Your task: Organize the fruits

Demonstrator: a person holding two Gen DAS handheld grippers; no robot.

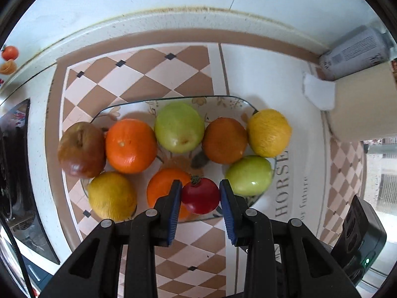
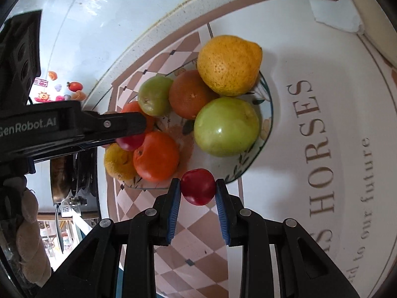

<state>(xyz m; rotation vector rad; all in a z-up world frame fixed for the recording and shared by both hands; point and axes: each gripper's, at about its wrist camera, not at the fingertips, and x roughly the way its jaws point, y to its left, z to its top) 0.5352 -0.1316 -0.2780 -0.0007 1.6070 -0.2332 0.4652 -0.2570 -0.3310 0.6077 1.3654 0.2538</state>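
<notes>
A flowered plate (image 1: 173, 100) holds several fruits: oranges (image 1: 131, 146), green apples (image 1: 179, 127), yellow lemons (image 1: 269, 132) and a brownish apple (image 1: 82, 149) at its left rim. My left gripper (image 1: 200, 186) is shut on a red tomato (image 1: 200, 195) with a green stem, at the plate's near edge. My right gripper (image 2: 198, 182) is shut on a second red fruit (image 2: 198, 186) just off the plate's rim (image 2: 270, 104). The left gripper's body (image 2: 74, 126) reaches in from the left over the plate, with its red tomato (image 2: 130, 141) partly hidden.
The plate stands on a checkered mat printed with "HORSES" (image 2: 315, 144). A white can (image 1: 352, 54) and a cream container (image 1: 364, 101) stand at the back right beside crumpled white paper (image 1: 320, 90). A pan (image 2: 64, 173) hangs at the left. The wall runs behind.
</notes>
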